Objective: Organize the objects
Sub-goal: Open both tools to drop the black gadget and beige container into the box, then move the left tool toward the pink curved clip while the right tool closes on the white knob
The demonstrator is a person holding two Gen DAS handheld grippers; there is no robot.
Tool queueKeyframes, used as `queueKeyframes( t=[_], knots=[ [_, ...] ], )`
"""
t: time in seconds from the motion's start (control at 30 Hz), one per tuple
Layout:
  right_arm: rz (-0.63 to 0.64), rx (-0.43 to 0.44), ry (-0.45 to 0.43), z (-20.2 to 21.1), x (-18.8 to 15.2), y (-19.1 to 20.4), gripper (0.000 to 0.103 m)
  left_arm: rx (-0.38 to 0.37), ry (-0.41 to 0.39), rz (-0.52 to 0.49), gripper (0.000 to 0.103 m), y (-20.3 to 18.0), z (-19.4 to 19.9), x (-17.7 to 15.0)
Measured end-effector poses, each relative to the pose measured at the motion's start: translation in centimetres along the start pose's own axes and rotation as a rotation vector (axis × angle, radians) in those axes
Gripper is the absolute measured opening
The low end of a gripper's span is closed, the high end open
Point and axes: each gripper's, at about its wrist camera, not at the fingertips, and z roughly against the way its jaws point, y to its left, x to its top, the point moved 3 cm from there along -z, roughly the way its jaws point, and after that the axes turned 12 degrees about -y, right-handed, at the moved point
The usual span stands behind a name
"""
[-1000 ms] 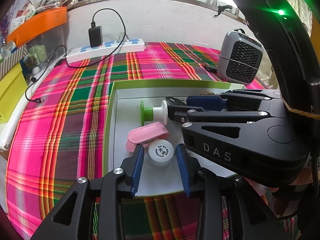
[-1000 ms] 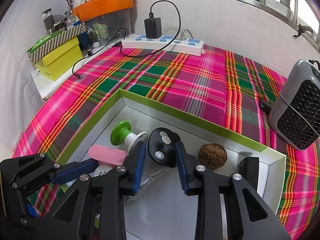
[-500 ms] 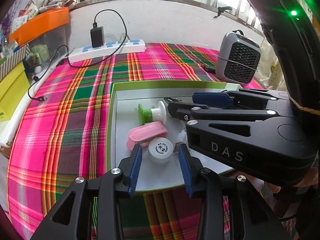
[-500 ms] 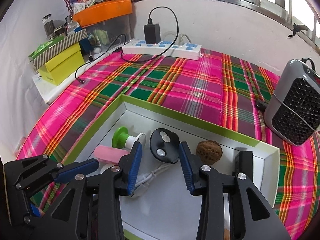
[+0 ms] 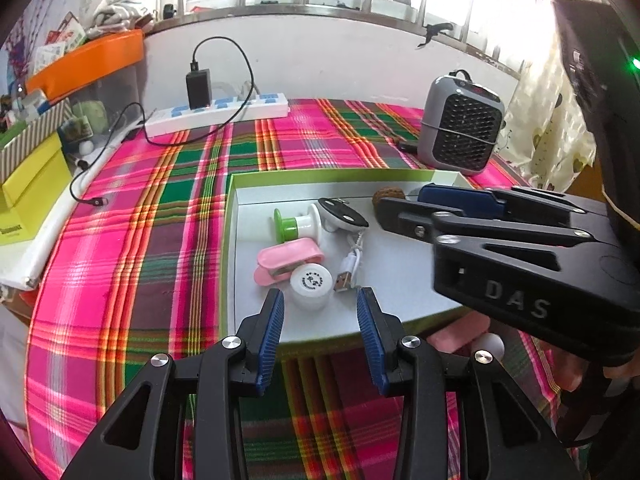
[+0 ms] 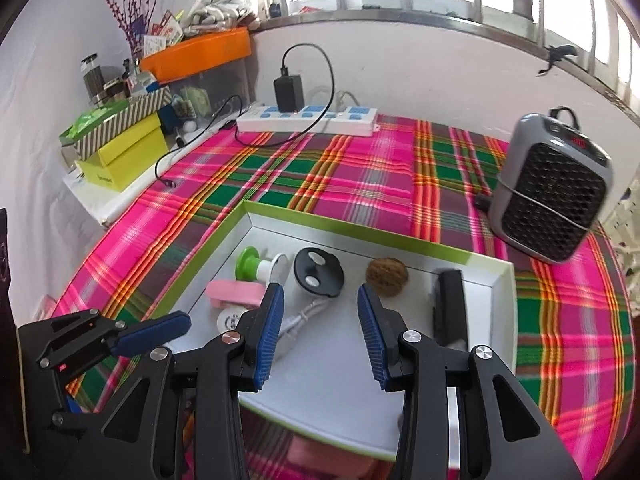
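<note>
A white tray with a green rim (image 5: pixel 228 240) lies on the plaid cloth. It holds a green-and-white spool (image 5: pixel 296 222), a pink clip (image 5: pixel 288 258), a white round jar (image 5: pixel 310 280), a black round device (image 6: pixel 318 272) with a white USB cable (image 5: pixel 342 280), a walnut (image 6: pixel 387 273) and a black bar (image 6: pixel 450 304). My left gripper (image 5: pixel 319 300) hovers open over the tray's near edge, just short of the jar. My right gripper (image 6: pixel 320 294) hangs open above the tray, behind the black device and touching nothing. Both pairs of jaws are empty.
A grey fan heater (image 6: pixel 556 200) stands at the far right of the cloth. A white power strip (image 6: pixel 308 118) with a black charger lies along the back wall. Yellow and striped boxes (image 6: pixel 124 156) are stacked at the left. A pink thing (image 5: pixel 456 336) lies before the tray.
Both grippers have drawn back and risen from the tray. The right jaws widened off the black round device, which stays in the tray. The left jaws widened away from the white jar.
</note>
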Motion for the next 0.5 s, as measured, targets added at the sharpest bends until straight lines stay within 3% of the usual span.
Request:
queueKeyframes(
  t=[0.5],
  knots=[
    [-0.064,-0.083,-0.084,6.0,-2.6,-0.9,0.040,-0.014,-0.040,-0.024,0.036,-1.3,3.4,-1.0]
  ],
)
